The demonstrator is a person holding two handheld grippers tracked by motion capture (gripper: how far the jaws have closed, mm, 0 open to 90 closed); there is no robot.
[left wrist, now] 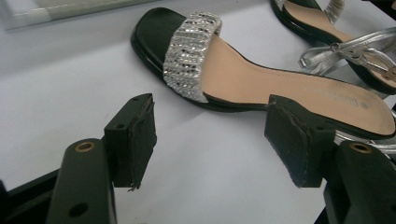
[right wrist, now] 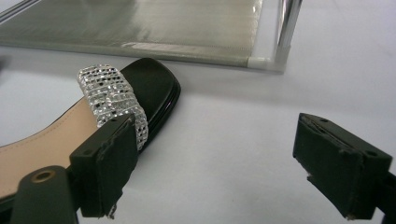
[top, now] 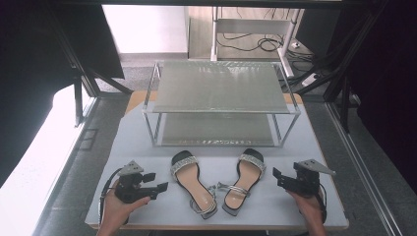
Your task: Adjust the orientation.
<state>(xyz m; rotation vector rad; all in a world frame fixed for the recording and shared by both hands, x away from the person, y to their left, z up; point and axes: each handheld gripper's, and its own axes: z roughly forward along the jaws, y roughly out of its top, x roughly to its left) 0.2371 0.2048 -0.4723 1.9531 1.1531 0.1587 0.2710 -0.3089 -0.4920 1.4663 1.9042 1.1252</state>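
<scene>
Two flat sandals lie side by side on the table, toes toward the rack. Each has a black sole, tan insole, sparkling silver toe band and silver ankle strap. The left sandal [top: 193,180] [left wrist: 261,79] lies just right of my left gripper [top: 158,183] [left wrist: 217,140], which is open with nothing between its jaws. The right sandal [top: 244,180] [right wrist: 88,121] lies just left of my right gripper [top: 276,178] [right wrist: 229,163], also open and empty. A hand holds each gripper near the table's front edge.
A two-shelf metal shoe rack [top: 221,103] with grey mesh shelves stands at the back of the grey table [top: 142,137]; both shelves are bare. Its lower shelf [right wrist: 154,28] is close behind the right sandal's toe. Dark frame posts flank the table.
</scene>
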